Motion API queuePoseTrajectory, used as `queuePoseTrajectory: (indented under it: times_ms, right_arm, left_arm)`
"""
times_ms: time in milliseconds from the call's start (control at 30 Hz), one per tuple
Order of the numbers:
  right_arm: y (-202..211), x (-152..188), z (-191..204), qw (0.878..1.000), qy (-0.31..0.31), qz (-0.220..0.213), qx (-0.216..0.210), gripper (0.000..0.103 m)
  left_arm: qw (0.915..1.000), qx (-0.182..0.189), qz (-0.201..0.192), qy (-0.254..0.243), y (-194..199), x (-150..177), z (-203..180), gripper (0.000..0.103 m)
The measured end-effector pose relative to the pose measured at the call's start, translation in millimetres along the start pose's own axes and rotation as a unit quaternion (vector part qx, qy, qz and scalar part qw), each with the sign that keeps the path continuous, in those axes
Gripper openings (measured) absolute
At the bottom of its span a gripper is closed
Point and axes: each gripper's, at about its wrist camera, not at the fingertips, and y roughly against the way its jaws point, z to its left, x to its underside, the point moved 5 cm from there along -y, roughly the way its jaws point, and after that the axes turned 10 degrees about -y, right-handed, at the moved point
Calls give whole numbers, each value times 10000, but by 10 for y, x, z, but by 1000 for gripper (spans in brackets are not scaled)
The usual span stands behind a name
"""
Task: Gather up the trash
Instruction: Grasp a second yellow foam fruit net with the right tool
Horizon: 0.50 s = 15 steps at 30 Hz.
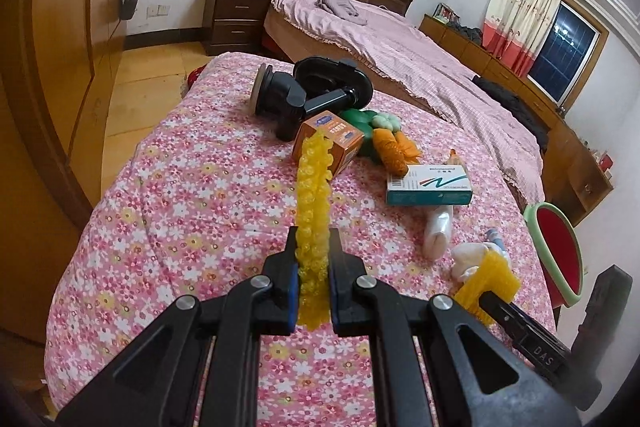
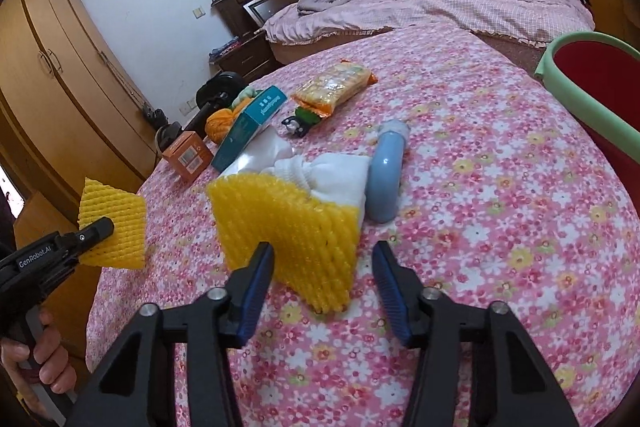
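My left gripper [image 1: 314, 239] is shut on a yellow foam fruit net [image 1: 312, 195], seen edge-on above the flowered cover; from the right wrist it shows at the far left as the left gripper [image 2: 98, 229] holding that net [image 2: 114, 223]. A second yellow foam net [image 2: 288, 235] lies against a white cloth [image 2: 340, 175]. My right gripper [image 2: 322, 253] stands open around its near edge: the left pad is at the foam and the right pad is clear of it. The right gripper [image 1: 486, 297] and that net [image 1: 486, 277] also show in the left wrist view.
A red bin with a green rim [image 2: 580, 107] stands at the cover's right edge. On the flowered cover [image 2: 480, 227] lie a blue tube [image 2: 386, 171], a snack packet [image 2: 336, 87], a teal box [image 2: 250, 127], an orange box [image 2: 188, 155] and a black device [image 1: 304, 91]. A hand [image 2: 36, 359] grips the left handle.
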Motion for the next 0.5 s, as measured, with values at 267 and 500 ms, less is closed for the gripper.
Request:
queuePoseTrajectory:
  times_ms: [267, 500]
  right_arm:
    - [82, 94, 67, 9999, 93, -8, -129, 14]
    - [362, 82, 143, 9993, 156, -259, -222, 13]
  left_arm:
    - [9998, 98, -144, -66, 136, 23, -56, 10]
    - [9992, 251, -284, -118, 259, 21, -113, 10]
